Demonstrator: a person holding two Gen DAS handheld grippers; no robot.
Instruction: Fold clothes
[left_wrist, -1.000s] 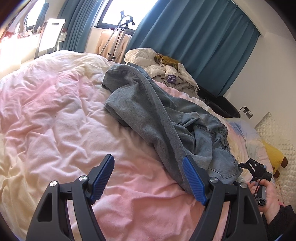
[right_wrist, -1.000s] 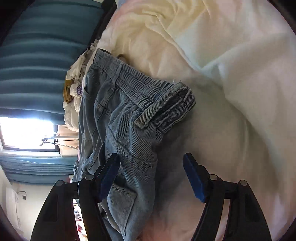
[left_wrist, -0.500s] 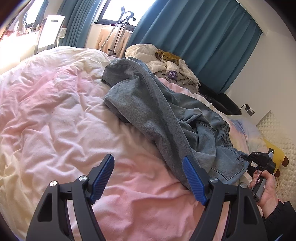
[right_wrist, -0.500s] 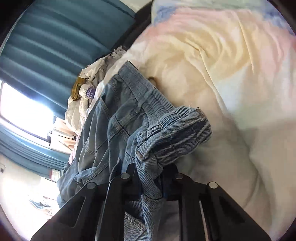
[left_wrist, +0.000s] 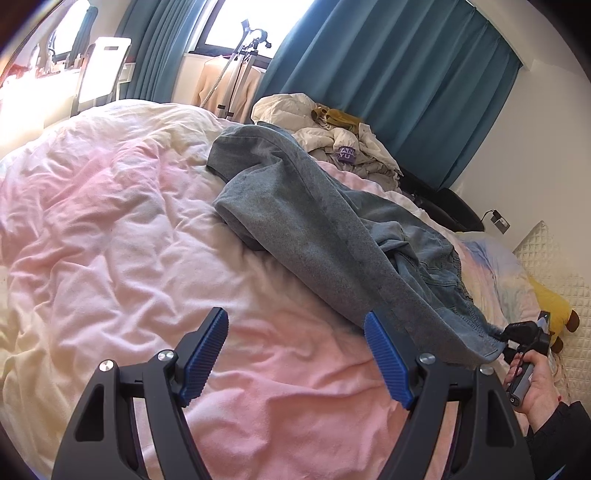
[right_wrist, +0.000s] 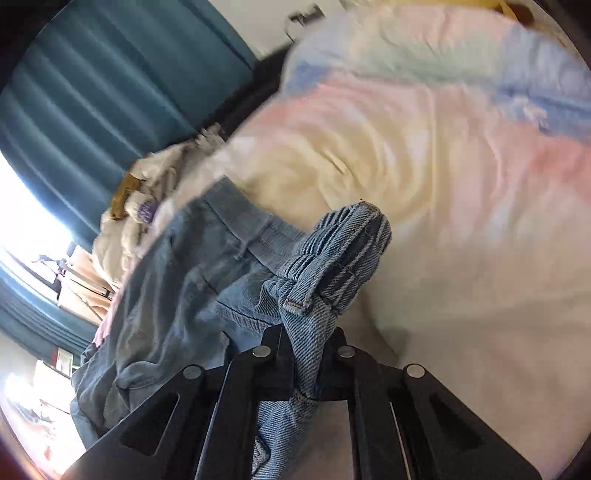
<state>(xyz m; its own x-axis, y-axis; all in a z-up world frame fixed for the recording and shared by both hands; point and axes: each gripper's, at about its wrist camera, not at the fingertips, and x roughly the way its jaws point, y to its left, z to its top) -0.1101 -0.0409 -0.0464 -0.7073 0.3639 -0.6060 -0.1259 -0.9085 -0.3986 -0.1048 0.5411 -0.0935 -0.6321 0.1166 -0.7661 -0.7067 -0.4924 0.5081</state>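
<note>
Your left gripper (left_wrist: 295, 354) hangs spread and empty above the pink crumpled duvet (left_wrist: 110, 236). The faded blue denim jeans (left_wrist: 332, 240) lie rumpled across it, waistband clenched in your right gripper (right_wrist: 306, 354). Step: straightening; next, pinch the opposite waistband corner.

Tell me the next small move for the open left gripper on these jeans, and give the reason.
Probably bring the left gripper right onto the near edge of the jeans and close on it. The right gripper is shut on the waistband, while the left is open over bare duvet with nothing held, and the jeans lie crumpled, so a second hold seems needed to spread them.
</note>
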